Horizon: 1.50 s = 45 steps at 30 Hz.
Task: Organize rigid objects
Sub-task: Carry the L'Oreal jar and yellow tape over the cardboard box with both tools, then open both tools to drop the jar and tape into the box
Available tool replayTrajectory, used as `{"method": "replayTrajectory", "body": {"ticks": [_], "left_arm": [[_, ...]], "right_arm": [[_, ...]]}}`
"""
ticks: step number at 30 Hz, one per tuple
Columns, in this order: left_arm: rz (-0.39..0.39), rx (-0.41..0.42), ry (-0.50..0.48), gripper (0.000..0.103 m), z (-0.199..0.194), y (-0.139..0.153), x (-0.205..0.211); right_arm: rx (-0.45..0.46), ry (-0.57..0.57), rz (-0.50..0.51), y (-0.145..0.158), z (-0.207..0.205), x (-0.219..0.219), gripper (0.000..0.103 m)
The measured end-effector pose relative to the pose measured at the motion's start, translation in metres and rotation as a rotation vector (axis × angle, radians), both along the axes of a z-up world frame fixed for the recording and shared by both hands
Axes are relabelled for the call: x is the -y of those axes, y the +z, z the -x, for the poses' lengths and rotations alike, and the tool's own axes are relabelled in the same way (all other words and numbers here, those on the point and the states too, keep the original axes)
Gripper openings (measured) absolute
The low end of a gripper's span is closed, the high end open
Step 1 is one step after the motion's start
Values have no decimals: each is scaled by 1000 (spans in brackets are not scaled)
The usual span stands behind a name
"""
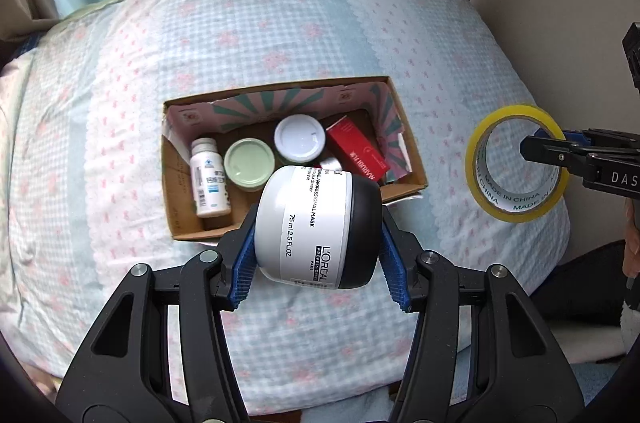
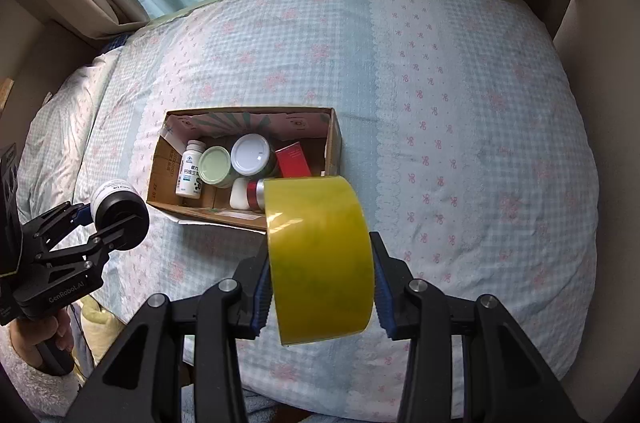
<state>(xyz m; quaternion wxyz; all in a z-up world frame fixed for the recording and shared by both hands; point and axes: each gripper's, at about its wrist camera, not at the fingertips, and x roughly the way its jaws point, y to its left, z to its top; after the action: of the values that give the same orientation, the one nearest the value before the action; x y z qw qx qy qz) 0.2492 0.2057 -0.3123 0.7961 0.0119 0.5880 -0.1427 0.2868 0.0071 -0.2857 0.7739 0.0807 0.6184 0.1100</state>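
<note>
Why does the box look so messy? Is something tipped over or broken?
Nothing looks broken or spilled. In the cardboard box a white bottle and a red carton lie on their sides, and the box's lining is crumpled. The mask jar and yellow tape roll are just held in grippers.

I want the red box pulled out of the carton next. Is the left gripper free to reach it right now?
Probably not. The left gripper is shut on the L'Oreal jar, so its fingers are occupied. The red box lies uncovered in the open carton; the jar must be set down first.
</note>
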Motion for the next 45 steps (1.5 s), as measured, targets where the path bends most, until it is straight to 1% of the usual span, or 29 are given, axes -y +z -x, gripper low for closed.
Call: {"method": "replayTrajectory", "body": {"ticks": [4, 7, 12, 16, 19, 22, 25, 29, 32, 33, 34, 35, 36, 37, 38, 39, 42, 45], "left_arm": [[-7, -28, -33, 50, -15, -15, -29], [-14, -48, -41, 50, -26, -29, -45], [-36, -70, -40, 49, -42, -52, -60], [-53, -99, -42, 49, -55, -74, -63], [-52, -130, -24, 49, -65, -91, -66], [-74, -153, -31, 49, -76, -110, -65], [-93, -188, -36, 49, -86, -130, -62], [-104, -211, -31, 49, -96, -144, -61], [-126, -215, -47, 49, -103, -149, -57], [-124, -214, -50, 49, -105, -150, -56], [-117, -211, -55, 52, -106, -149, -54], [-115, -207, -62, 72, -107, -148, -52], [-122, -197, -68, 103, -107, -146, -50], [-123, -183, -75, 102, -107, -144, -48], [-115, -179, -84, 102, -106, -142, -46], [-119, -178, -91, 103, -106, -142, -45], [-121, -194, -90, 103, -103, -144, -43], [-113, -199, -72, 103, -97, -142, -42]], "right_arm": [[-31, -45, -15, -7, -10, -34, 39], [-50, -48, -10, -14, -20, -57, 39], [-90, -53, -37, -34, -42, -86, 39], [-115, -48, -78, -55, -59, -105, 39], [-142, -33, -85, -74, -69, -119, 39], [-183, -24, -112, -93, -79, -126, 39], [-205, -13, -129, -107, -88, -131, 38], [-235, 3, -159, -121, -98, -133, 38], [-268, 53, -188, -130, -105, -137, 38], [-276, 70, -179, -134, -106, -138, 38], [-278, 86, -154, -137, -107, -138, 40], [-270, 98, -113, -138, -107, -137, 46], [-258, 106, -49, -140, -107, -135, 61], [-243, 115, 21, -141, -107, -134, 72], [-222, 125, 79, -141, -106, -131, 94], [-202, 128, 111, -141, -104, -127, 103], [-224, 113, 84, -149, -103, -113, 103], [-212, 66, 79, -149, -100, -101, 103]]}}
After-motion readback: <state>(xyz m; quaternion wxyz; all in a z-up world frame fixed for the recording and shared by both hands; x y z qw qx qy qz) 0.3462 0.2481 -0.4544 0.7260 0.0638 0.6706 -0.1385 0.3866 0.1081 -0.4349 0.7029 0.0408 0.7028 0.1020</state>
